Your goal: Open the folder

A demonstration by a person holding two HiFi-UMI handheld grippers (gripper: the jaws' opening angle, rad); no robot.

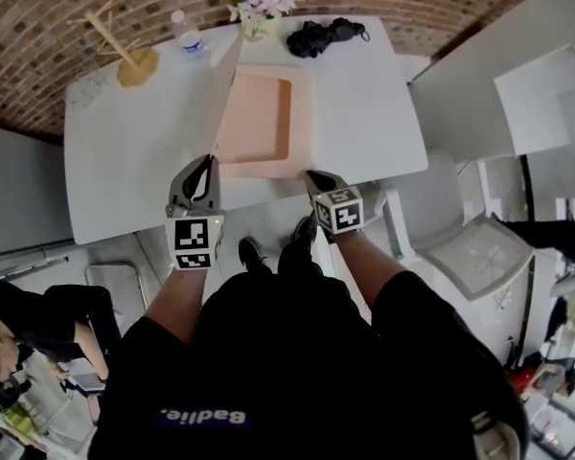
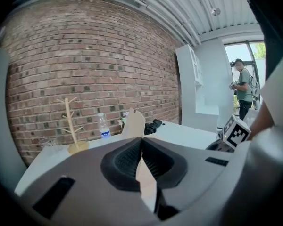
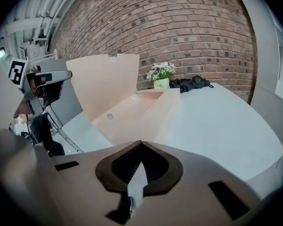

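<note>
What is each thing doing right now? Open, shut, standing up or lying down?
Folder: open, flap lifted up on its left side.
Left tongs: shut on the flap.
Right tongs: shut on the near edge of the Folder.
Water bottle: standing upright.
Flower pot: upright.
Wooden stand: upright.
Black bundle: lying crumpled.

We stand at the near edge of the white table [image 1: 364, 113]. Our left gripper [image 1: 207, 164] holds the peach folder [image 1: 259, 123] by its raised cover, and our right gripper [image 1: 317, 177] sits at the folder's near right corner. Along the far edge stand a wooden rack [image 1: 125, 54], a bottle [image 1: 187, 36], flowers [image 1: 265, 6] and a black bundle [image 1: 321, 34].
</note>
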